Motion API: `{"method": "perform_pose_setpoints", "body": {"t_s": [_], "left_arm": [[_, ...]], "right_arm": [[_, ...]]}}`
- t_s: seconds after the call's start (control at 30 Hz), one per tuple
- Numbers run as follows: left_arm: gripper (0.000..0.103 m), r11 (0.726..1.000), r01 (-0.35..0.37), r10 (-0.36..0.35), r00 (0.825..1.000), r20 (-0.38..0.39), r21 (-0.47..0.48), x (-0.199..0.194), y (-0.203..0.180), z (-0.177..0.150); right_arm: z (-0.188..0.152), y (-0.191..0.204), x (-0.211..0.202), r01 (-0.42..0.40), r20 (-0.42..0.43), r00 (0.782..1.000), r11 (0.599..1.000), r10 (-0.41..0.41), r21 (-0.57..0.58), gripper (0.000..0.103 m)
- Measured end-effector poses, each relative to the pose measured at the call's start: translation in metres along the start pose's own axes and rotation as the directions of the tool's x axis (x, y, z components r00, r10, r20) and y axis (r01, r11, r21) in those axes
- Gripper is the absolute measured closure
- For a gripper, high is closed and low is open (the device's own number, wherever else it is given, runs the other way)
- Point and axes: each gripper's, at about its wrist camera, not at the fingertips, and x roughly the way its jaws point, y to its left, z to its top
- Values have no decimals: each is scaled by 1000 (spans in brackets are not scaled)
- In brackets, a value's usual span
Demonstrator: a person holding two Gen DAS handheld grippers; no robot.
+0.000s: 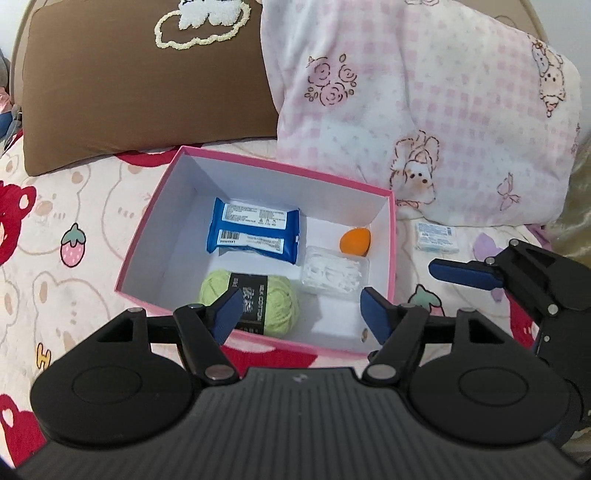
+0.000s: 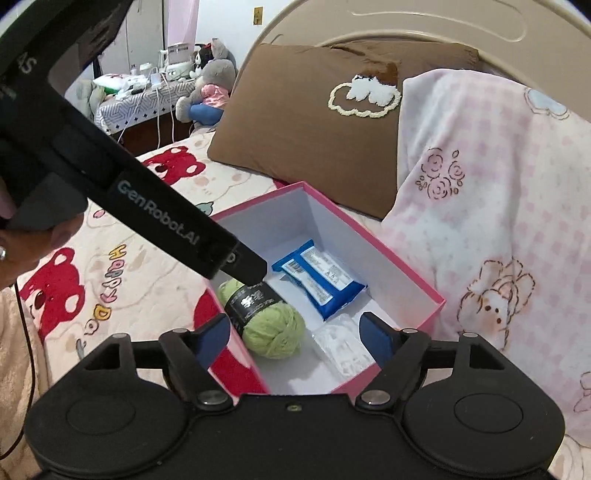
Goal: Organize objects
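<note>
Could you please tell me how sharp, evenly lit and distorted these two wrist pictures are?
Left wrist view: soft even light, no glare; the pink box and the wipes pack are sharp, while the bed edges bow outward. Right wrist view: the curved headboard shows fisheye bending, and the distant side table is small but readable.

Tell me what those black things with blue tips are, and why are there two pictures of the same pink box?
Those are grabbing tools, one in each of a person's hands. Each tool carries a camera looking along its two blue-tipped fingers, so you get two pictures: one from the left gripper and one from the right gripper. Both stand open and hold nothing. They hover over a bed with a pink box on it. Inside the box lie a green ball of yarn, a blue packet, an orange sponge and a clear pack of white bits. A small white packet lies outside on the bedsheet, so the tidying likely isn't finished.
</note>
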Motion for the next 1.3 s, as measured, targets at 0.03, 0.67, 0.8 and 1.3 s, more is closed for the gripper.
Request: {"method": "perform_pose_setpoints", "body": {"t_s": [0.03,0.67,0.8,1.3], "left_arm": [[33,1000,6,-6,1000,-2,1,-4,0,-2],[9,981,92,-103,993,56,170,-83,-28,-65],[6,976,134,-140,990,20,174,-86,-32,-75],[6,945,249,-226,966,-128,213,-73,-55,-107]], "right_arm": [[0,2,-4,-2,5,1000,1000,2,-4,20],[-29,37,-82,7,11,1000,994,-8,105,13],[-40,39,-93,-7,-25,1000,991,10,131,13],[-86,34,-118,36,-135,991,980,-9,197,13]]}}
